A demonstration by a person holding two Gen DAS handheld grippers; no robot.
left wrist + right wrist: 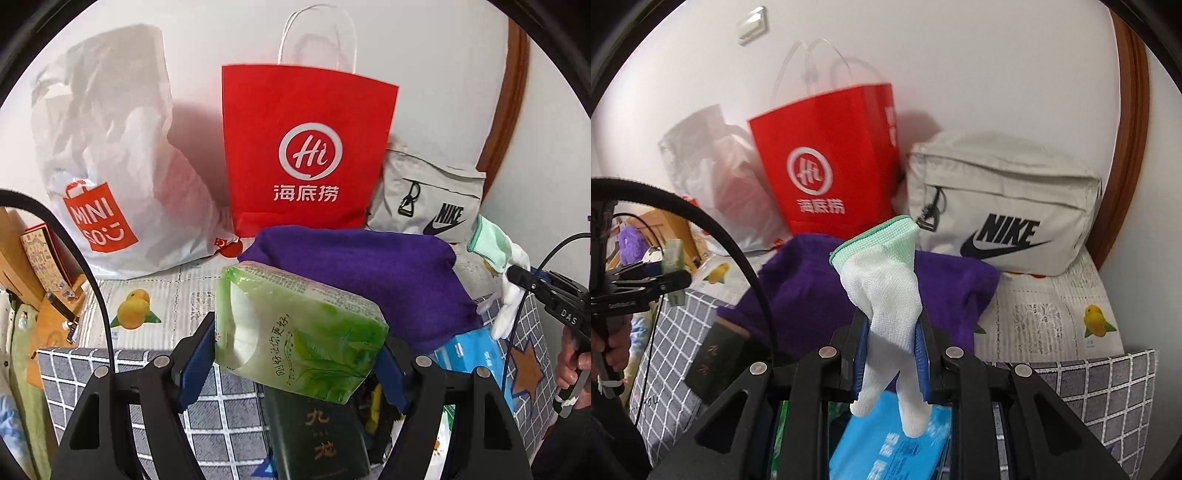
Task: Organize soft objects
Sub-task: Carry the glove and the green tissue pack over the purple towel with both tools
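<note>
My left gripper (295, 343) is shut on a green tissue pack (299, 332), held tilted above a grey checked fabric bin (110, 373). In the right wrist view my right gripper (890, 354) is shut on a white knit glove (886, 291) with a mint cuff; its fingers hang down between the pads. The same glove (506, 258) and right gripper show at the right edge of the left wrist view. A purple towel (369, 273) lies behind both grippers. Below them lie a blue tissue pack (886, 446) and a dark green box (321, 435).
Against the white wall stand a red paper bag (306, 147), a white Miniso plastic bag (107, 155) and a beige Nike bag (1001, 206). A fruit-print cloth (1052, 314) covers the surface. A wooden holder (44, 273) sits far left. A hand (572, 365) grips the right tool.
</note>
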